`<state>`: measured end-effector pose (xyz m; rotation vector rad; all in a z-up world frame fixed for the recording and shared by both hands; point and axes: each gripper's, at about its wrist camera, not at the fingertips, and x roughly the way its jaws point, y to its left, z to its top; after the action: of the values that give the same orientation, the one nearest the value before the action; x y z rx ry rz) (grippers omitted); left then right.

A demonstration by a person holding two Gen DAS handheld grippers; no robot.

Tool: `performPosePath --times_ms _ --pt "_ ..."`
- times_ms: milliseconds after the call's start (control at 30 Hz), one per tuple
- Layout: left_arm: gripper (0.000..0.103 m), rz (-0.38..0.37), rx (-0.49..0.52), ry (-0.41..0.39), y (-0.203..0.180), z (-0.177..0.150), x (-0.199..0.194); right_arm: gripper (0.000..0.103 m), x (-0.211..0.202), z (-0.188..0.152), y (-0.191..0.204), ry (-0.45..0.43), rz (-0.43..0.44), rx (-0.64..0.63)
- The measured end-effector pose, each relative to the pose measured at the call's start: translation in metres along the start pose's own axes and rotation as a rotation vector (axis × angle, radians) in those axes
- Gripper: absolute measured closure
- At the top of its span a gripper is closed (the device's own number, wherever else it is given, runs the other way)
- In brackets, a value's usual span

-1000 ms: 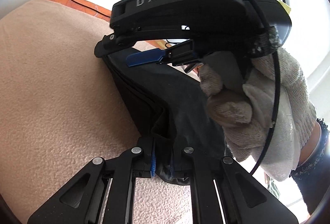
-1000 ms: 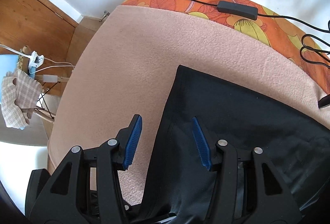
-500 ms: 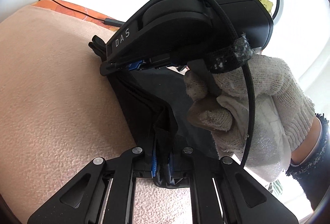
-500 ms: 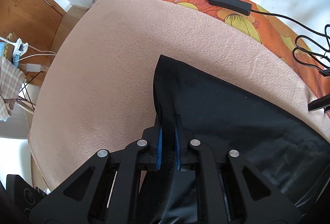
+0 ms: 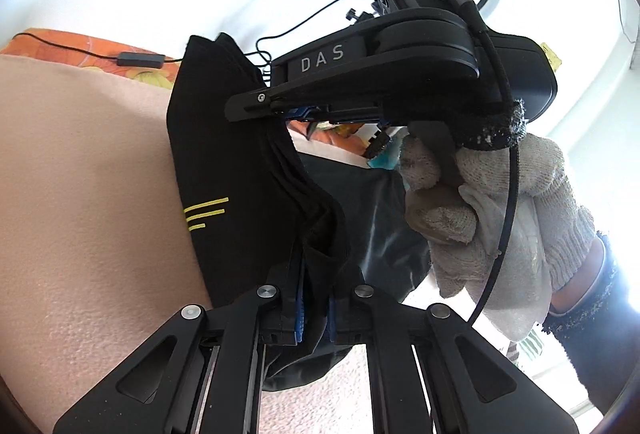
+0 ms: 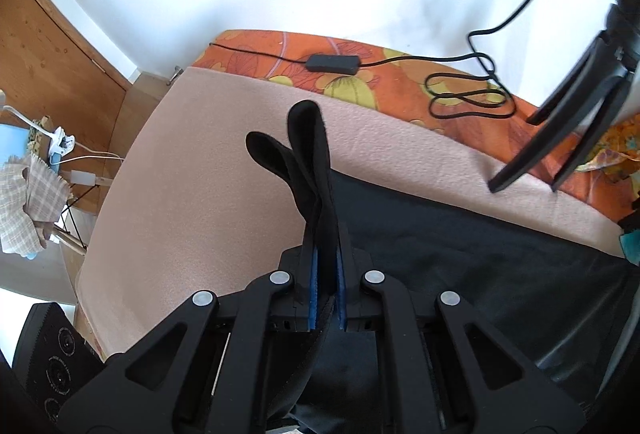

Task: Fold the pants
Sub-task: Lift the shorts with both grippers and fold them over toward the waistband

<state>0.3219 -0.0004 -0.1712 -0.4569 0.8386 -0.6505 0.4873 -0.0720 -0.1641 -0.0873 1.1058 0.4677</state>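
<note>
Black pants (image 5: 224, 170) with three short yellow stripes hang lifted above a pink blanket (image 5: 80, 194). My left gripper (image 5: 314, 314) is shut on a bunched edge of the pants. My right gripper (image 6: 325, 294) is shut on another edge, whose folded hem (image 6: 308, 146) sticks up past the fingers. In the left wrist view the right gripper (image 5: 296, 112) shows from the side, held by a white-gloved hand (image 5: 492, 210). The rest of the pants (image 6: 460, 266) lies flat on the blanket (image 6: 192, 194).
An orange flowered sheet (image 6: 400, 74) lies beyond the blanket with a black cable and adapter (image 6: 332, 63) on it. A black stand (image 6: 568, 114) is at the right. A wooden door (image 6: 52, 54) and a chair with checked cloth (image 6: 28, 194) are at the left.
The right gripper closed on the pants edge. Both grippers have since lifted the gripped edges up off the blanket, so the yellow stripes now show.
</note>
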Motion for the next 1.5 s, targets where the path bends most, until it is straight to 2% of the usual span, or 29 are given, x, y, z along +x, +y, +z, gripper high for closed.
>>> performPosePath --times_ms 367,533,800,1133,1500 --pt "0.097 -0.072 0.045 0.055 -0.045 0.012 0.057 0.095 -0.048 -0.022 -0.081 -0.041 -0.052 0.057" --pt "0.096 -0.102 0.059 0.069 -0.078 0.010 0.087 0.095 -0.063 -0.035 -0.115 -0.045 -0.089 0.069" --pt "0.097 -0.162 0.067 0.097 -0.107 0.010 0.147 0.095 -0.089 -0.053 -0.170 -0.049 -0.137 0.089" --pt "0.097 -0.194 0.065 0.135 -0.130 -0.001 0.208 0.095 -0.093 -0.071 -0.220 -0.029 -0.168 0.097" --pt "0.097 -0.171 0.073 0.198 -0.135 -0.013 0.262 0.095 -0.076 -0.091 -0.275 0.016 -0.187 0.202"
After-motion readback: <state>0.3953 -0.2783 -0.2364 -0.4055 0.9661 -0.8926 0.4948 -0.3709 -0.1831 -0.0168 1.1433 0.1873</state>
